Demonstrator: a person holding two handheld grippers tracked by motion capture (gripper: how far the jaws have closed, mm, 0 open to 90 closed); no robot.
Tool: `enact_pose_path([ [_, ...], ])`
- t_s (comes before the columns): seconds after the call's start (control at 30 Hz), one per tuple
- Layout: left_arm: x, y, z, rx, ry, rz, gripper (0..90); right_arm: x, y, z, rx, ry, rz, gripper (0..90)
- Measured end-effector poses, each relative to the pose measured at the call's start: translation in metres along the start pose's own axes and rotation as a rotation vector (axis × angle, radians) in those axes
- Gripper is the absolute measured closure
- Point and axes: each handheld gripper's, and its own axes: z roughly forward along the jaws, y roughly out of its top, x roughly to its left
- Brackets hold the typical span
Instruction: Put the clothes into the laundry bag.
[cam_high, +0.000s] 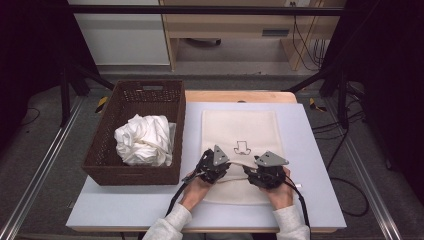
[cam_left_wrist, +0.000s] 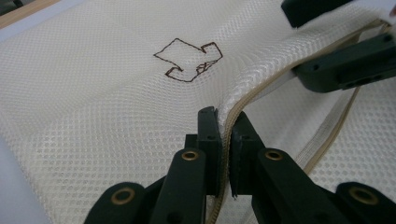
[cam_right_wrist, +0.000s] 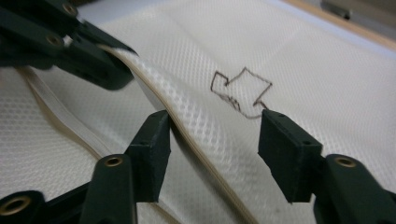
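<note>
A cream mesh bag (cam_high: 240, 127) with a brown stitched outline (cam_left_wrist: 189, 60) lies flat on the white table top (cam_high: 312, 165). Its zipped mouth is near the front, and the upper edge is lifted into a ridge. My left gripper (cam_left_wrist: 224, 123) is shut on that zipper edge (cam_left_wrist: 243, 100), pinching the mesh between its pads. To its right, my right gripper (cam_right_wrist: 212, 126) stands open around the same raised edge (cam_right_wrist: 187, 119); the edge lies against its left pad and the right pad is clear of it. In the high view both grippers, left (cam_high: 226, 165) and right (cam_high: 251, 171), sit side by side at the bag's mouth.
A dark brown wicker basket (cam_high: 100, 150) stands at the table's left and holds a crumpled white cloth (cam_high: 145, 140). Metal rails run along both sides of the table. Wooden furniture and cables are on the floor beyond the far edge.
</note>
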Motion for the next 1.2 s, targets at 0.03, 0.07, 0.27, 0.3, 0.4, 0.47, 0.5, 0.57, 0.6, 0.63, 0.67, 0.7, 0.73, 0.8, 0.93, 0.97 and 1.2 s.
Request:
enact_pose_path([
  [0.03,0.001,0.001,-0.001,-0.004,-0.004,-0.007,84.0,0.0,0.0,0.0,0.0,0.0,0.0,52.9],
  [0.07,0.002,0.003,-0.002,-0.005,0.001,-0.004,84.1,0.001,0.0,0.002,0.024,0.024,-0.009,57.0],
  [0.27,0.003,0.006,-0.005,-0.024,-0.015,-0.023,83.6,0.008,0.002,0.006,0.024,0.025,-0.072,67.5],
  [0.3,0.003,0.006,-0.005,-0.023,-0.015,-0.025,83.5,0.008,0.003,0.006,0.022,0.03,-0.07,68.9],
  [0.4,0.004,0.005,-0.005,-0.023,-0.027,-0.035,82.3,0.006,0.003,0.009,0.015,0.037,-0.059,76.8],
  [0.47,0.003,0.004,-0.005,-0.022,-0.025,-0.027,81.2,0.004,0.003,0.009,0.017,0.052,-0.025,79.5],
  [0.5,0.002,0.004,-0.006,-0.022,-0.028,-0.025,79.3,0.003,0.003,0.009,0.012,0.054,-0.009,81.5],
  [0.57,0.0,0.004,-0.01,-0.029,-0.031,-0.022,74.0,0.003,0.003,0.007,0.008,0.046,-0.023,84.8],
  [0.6,-0.002,0.003,-0.014,-0.038,-0.036,-0.028,68.3,0.003,0.003,0.007,0.007,0.04,-0.028,85.7],
  [0.63,-0.003,0.003,-0.018,-0.043,-0.043,-0.029,62.2,0.002,0.003,0.006,0.007,0.044,-0.018,86.2],
  [0.67,-0.005,0.003,-0.024,-0.056,-0.057,-0.035,60.6,0.002,0.003,0.006,0.008,0.045,-0.007,86.4],
  [0.7,-0.007,0.003,-0.034,-0.074,-0.057,-0.038,58.6,0.002,0.003,0.006,0.008,0.045,-0.003,86.5],
  [0.73,-0.009,0.003,-0.039,-0.083,-0.057,-0.037,57.6,0.001,0.004,0.005,0.008,0.045,-0.002,86.5],
  [0.8,-0.012,0.0,-0.051,-0.094,-0.068,-0.03,58.8,0.001,0.004,0.005,0.001,0.038,-0.004,86.4],
  [0.93,-0.021,-0.019,-0.06,-0.038,-0.122,-0.026,79.6,0.003,0.007,0.002,-0.016,0.022,-0.002,86.5],
  [0.97,-0.025,-0.027,-0.059,-0.016,-0.134,-0.025,82.6,0.002,0.008,0.002,-0.017,0.033,0.009,86.6],
  [1.2,-0.038,-0.059,-0.046,0.044,-0.126,-0.014,88.9,-0.001,0.018,-0.007,-0.056,0.031,0.04,86.5],
])
